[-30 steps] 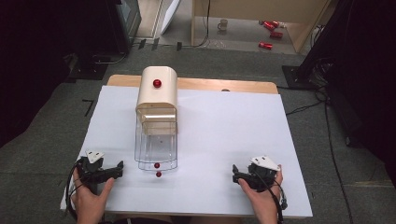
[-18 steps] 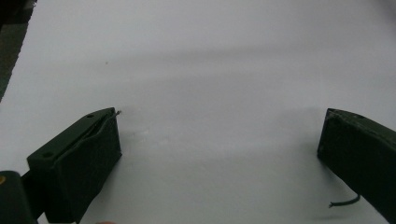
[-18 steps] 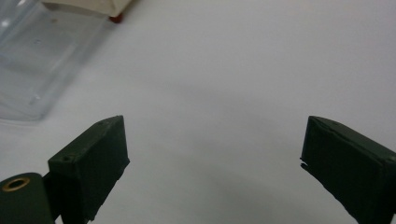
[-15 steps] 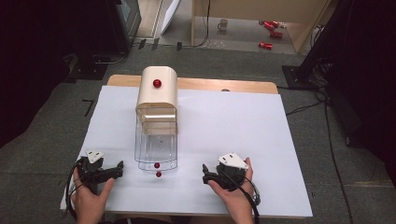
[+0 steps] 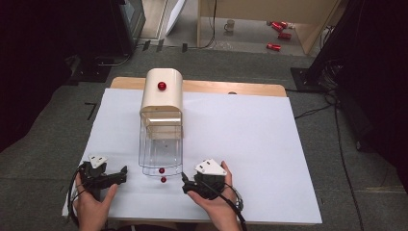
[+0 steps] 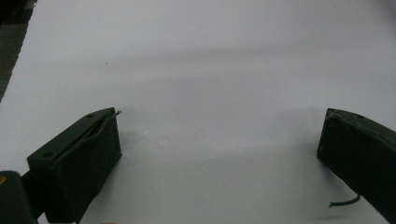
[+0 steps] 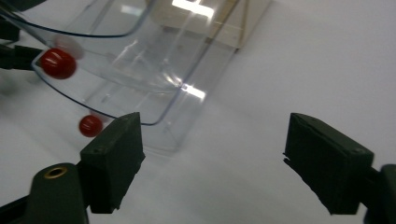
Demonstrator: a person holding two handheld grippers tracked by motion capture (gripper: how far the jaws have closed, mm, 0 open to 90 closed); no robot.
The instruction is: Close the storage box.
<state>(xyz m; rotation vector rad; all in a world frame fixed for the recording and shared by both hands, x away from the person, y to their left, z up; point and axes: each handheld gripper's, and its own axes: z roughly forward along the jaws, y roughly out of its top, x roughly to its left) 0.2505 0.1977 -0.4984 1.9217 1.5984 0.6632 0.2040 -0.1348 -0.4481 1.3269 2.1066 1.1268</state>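
Clear box (image 5: pixel 161 151) with red knobs (image 5: pixel 163 179) — open, near the table's front edge.

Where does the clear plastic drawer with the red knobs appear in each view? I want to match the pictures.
High view: clear drawer at centre, pulled out from the cream box.
Left gripper view: not in it.
Right gripper view: upper left, above the left jaw.
Shared landmark: the red knob on the drawer's front.

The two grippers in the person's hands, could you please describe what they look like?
Both are black. The left gripper and the right gripper each carry a pale grey three-cornered plate on top. Black cables trail back from both past the wrists. In the gripper views the jaws are blocky black pads. No sleeves are visible on the forearms.
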